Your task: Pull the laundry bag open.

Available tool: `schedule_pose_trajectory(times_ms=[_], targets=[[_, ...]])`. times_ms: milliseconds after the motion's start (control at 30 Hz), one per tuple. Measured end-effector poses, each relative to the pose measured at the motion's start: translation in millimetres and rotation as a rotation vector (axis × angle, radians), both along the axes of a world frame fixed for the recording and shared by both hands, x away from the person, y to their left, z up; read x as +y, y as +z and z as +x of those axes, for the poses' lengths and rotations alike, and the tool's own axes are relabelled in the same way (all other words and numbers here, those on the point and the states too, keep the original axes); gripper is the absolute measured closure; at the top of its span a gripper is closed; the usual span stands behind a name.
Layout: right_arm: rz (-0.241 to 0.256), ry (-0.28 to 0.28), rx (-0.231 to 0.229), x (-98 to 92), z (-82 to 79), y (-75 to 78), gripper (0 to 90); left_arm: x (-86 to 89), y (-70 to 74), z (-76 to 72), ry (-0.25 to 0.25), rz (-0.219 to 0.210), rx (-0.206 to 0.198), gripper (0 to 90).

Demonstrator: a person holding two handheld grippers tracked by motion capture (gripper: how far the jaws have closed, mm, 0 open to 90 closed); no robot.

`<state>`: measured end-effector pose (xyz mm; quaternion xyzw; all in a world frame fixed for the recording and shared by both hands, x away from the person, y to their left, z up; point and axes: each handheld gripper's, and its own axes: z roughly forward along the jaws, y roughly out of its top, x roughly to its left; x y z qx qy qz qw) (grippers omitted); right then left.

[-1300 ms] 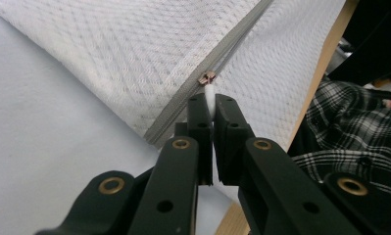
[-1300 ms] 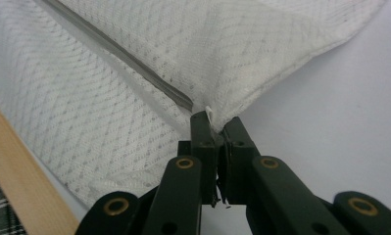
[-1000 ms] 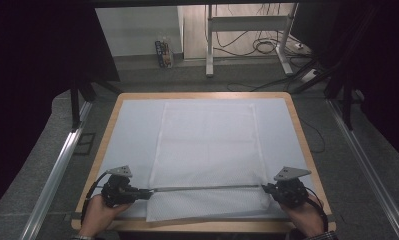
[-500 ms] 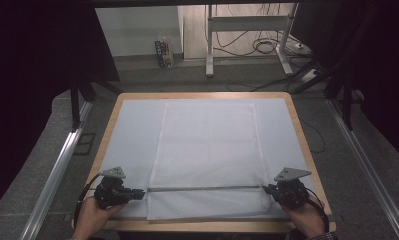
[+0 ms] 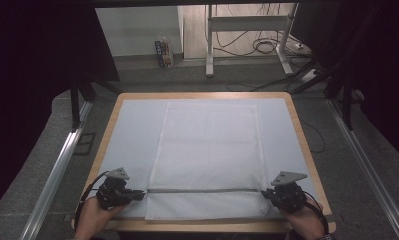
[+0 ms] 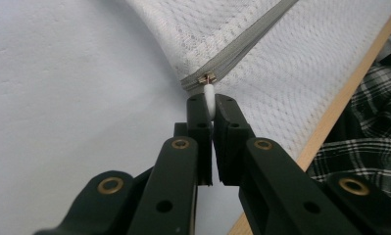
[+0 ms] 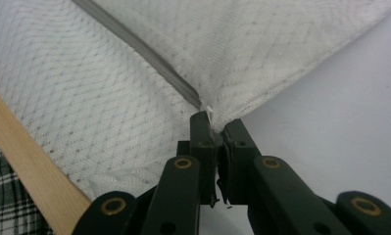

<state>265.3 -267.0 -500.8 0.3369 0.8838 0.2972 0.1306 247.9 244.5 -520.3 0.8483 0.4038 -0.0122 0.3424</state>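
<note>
A white mesh bag [image 5: 207, 155] lies flat on the table, with a grey zipper [image 5: 202, 190] running across its near end. My left gripper [image 5: 141, 194] sits at the zipper's left end. In the left gripper view it [image 6: 210, 105] is shut on the white zipper pull [image 6: 208, 91], just below the metal slider [image 6: 206, 78]. My right gripper [image 5: 263, 193] is at the zipper's right end. In the right gripper view it [image 7: 217, 125] is shut on the bag's edge [image 7: 210, 111] where the zipper [image 7: 144, 51] ends.
A pale sheet [image 5: 132, 140] covers the wooden table [image 5: 299, 135]. The near table edge [image 6: 340, 103] lies close to both hands. A plaid sleeve [image 6: 374, 122] is beside the edge. Metal rails [image 5: 57, 170] flank the table, and a frame and cables [image 5: 259, 47] stand beyond it.
My left gripper has moved left along the zipper line with the pull, from inside the bag's left edge to just outside it. The right gripper has stayed put.
</note>
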Motion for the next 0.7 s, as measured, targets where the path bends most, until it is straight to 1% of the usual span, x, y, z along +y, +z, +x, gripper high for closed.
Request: schedule_pose_trajectory(times_ms=[67,133,167,200,233,267,300,333,367,433,467,500,567,633,667,700], targets=[[-0.006,0.006,-0.004,0.4,-0.4,-0.9,81.6,-1.1,0.3,-0.1,-0.009,0.013,-0.010,86.2],[0.004,0.010,-0.021,-0.4,-0.7,0.3,77.0,-2.2,0.3,-0.6,-0.002,0.005,-0.024,85.4],[0.016,0.013,-0.043,-0.9,-1.3,1.8,70.1,-2.7,0.5,-0.9,0.001,0.004,-0.034,80.6],[0.015,0.014,-0.053,-0.7,-1.5,2.1,67.0,-4.1,0.9,-1.0,0.001,0.016,-0.046,78.1],[0.015,0.014,-0.053,-0.7,-1.5,2.1,67.0,-4.1,0.9,-1.0,0.001,0.016,-0.046,74.2],[0.013,0.016,-0.060,-0.2,-1.6,2.0,64.2,-5.5,0.9,-1.3,0.001,0.023,-0.056,74.2],[0.010,0.027,-0.067,0.9,-1.3,1.3,58.1,-9.0,1.2,-2.3,0.008,0.043,-0.080,66.4],[0.010,0.027,-0.067,0.9,-1.3,1.3,58.1,-9.0,1.2,-2.3,0.008,0.043,-0.080,62.0],[0.007,0.028,-0.073,1.6,-1.2,1.1,54.8,-11.1,1.2,-2.7,0.017,0.057,-0.094,62.0],[0.008,0.028,-0.083,2.6,-0.9,0.9,48.1,-14.1,1.0,-2.8,0.030,0.078,-0.118,52.7],[0.013,0.023,-0.092,2.5,0.0,1.1,41.3,-15.2,0.6,-2.6,0.034,0.089,-0.126,42.9],[0.013,0.023,-0.092,2.5,0.0,1.1,41.3,-16.1,0.2,-2.6,0.042,0.100,-0.136,42.9],[0.020,0.017,-0.104,1.9,1.0,1.1,35.2,-17.4,0.1,-2.7,0.052,0.114,-0.152,37.4],[0.030,0.009,-0.114,1.4,1.5,1.3,30.3,-17.8,1.0,-3.2,0.066,0.111,-0.178,30.3],[0.038,0.004,-0.128,1.1,1.2,2.4,24.8,-17.9,2.1,-3.6,0.073,0.107,-0.189,26.1],[0.038,0.004,-0.128,1.1,1.2,2.4,24.8,-18.0,3.2,-4.1,0.080,0.098,-0.199,26.1]])
